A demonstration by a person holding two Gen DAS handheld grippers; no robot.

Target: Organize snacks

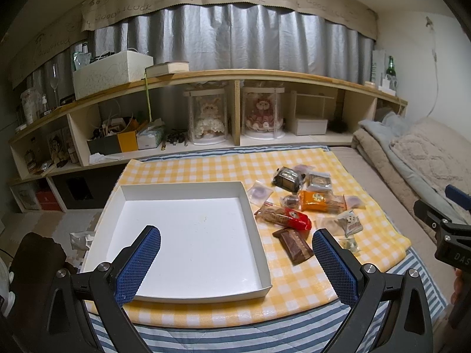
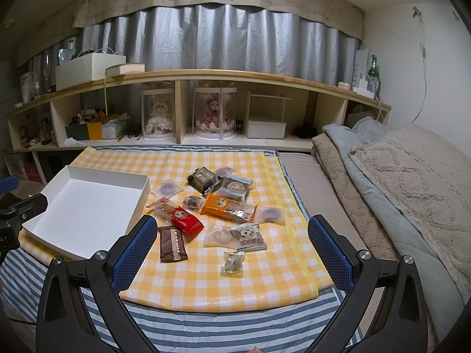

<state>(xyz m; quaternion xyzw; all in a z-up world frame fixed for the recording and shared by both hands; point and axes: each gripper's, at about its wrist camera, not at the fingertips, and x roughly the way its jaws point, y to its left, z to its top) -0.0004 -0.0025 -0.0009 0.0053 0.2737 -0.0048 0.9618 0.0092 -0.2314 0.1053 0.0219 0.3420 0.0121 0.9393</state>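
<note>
An empty white shallow box point(image 1: 188, 235) lies on the yellow checked cloth point(image 1: 294, 288), also in the right wrist view point(image 2: 85, 211). Several wrapped snacks lie to its right: a red packet point(image 2: 182, 217), a brown bar point(image 2: 172, 244), an orange packet point(image 2: 226, 206), a dark box point(image 2: 203, 179), a white panda packet point(image 2: 250, 236) and a small clear packet point(image 2: 232, 261). My left gripper point(image 1: 235, 253) is open and empty, above the box's near edge. My right gripper point(image 2: 232, 244) is open and empty, above the near snacks.
A striped quilt point(image 2: 206, 326) lies under the cloth. A long wooden shelf point(image 2: 206, 76) with doll cases, boxes and a green bottle point(image 2: 374, 73) runs along the back. Folded blankets point(image 2: 397, 182) lie to the right.
</note>
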